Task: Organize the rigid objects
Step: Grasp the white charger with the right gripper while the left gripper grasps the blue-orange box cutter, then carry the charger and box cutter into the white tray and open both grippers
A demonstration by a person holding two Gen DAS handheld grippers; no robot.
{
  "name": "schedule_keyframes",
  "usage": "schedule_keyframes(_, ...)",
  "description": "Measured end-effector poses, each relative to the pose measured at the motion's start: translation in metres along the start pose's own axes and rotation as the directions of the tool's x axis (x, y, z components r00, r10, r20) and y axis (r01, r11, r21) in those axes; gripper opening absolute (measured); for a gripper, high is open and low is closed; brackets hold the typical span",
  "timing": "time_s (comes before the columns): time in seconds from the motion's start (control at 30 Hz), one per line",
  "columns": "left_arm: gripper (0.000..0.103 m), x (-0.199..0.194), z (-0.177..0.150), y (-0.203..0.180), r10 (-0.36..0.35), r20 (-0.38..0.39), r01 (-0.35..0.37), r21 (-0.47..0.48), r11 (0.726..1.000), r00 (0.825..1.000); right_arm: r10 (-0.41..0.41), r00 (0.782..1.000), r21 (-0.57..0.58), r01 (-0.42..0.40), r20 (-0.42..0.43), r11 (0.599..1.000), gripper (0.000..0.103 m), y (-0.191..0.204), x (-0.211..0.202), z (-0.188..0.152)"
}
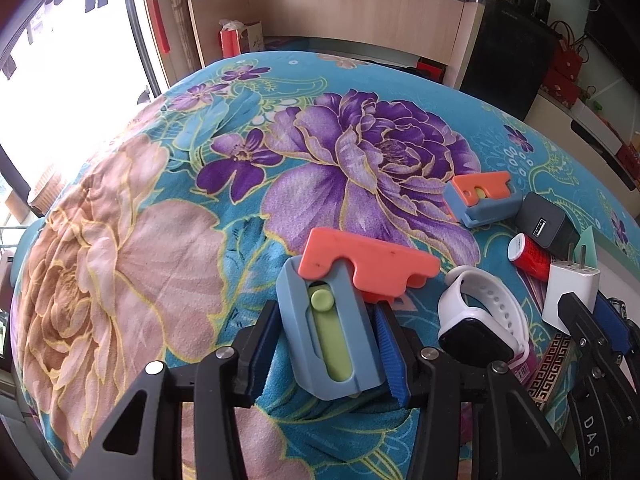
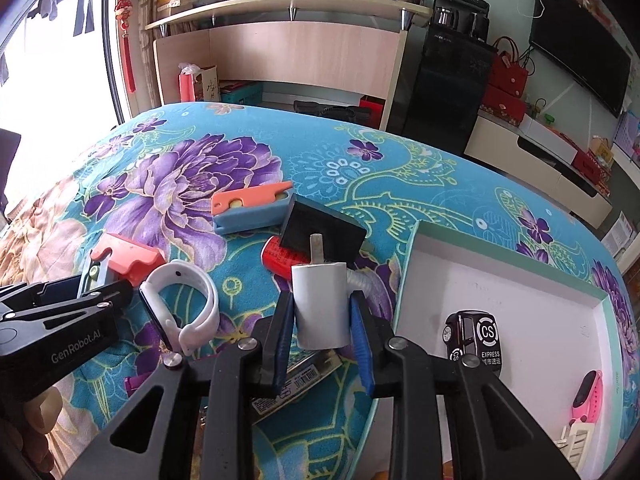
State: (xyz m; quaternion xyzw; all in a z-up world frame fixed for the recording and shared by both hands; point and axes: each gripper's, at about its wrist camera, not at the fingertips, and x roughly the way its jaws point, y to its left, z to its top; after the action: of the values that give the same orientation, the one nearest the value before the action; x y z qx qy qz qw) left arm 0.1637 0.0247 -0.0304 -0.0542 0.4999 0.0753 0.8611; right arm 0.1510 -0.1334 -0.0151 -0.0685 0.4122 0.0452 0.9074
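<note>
My left gripper (image 1: pixel 327 308) is shut on a toy knife (image 1: pixel 332 328) with a blue body, green slider and orange blade, lifted just over the floral cloth. In the right wrist view that same knife (image 2: pixel 128 260) and the left gripper (image 2: pixel 96 284) sit at the left edge. My right gripper (image 2: pixel 322 300) is shut on a white plug charger (image 2: pixel 320 304), prongs pointing up. From the left wrist view the charger (image 1: pixel 570 292) and right gripper (image 1: pixel 588 304) show at the right edge. A white tray (image 2: pixel 520 304) with a teal rim lies just right of the charger.
On the cloth lie a second blue-orange toy knife (image 2: pixel 248 208), a black charger (image 2: pixel 320 236), a red cylinder (image 2: pixel 280 258) and a white smartwatch (image 2: pixel 180 308). A barcoded box (image 2: pixel 304 376) lies under the right gripper. The tray holds a black toy car (image 2: pixel 474 336) and a pink watch (image 2: pixel 588 390).
</note>
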Motion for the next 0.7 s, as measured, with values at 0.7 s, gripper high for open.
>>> schedule_keyframes(0.7,0.042,-0.025,0.006,0.001,-0.069,0.129,0.074,-0.033,0.997,0.989,0.051,0.998,0.039,-0.053,0.038,0.998,0.028,-0.008,-0.019,0.006)
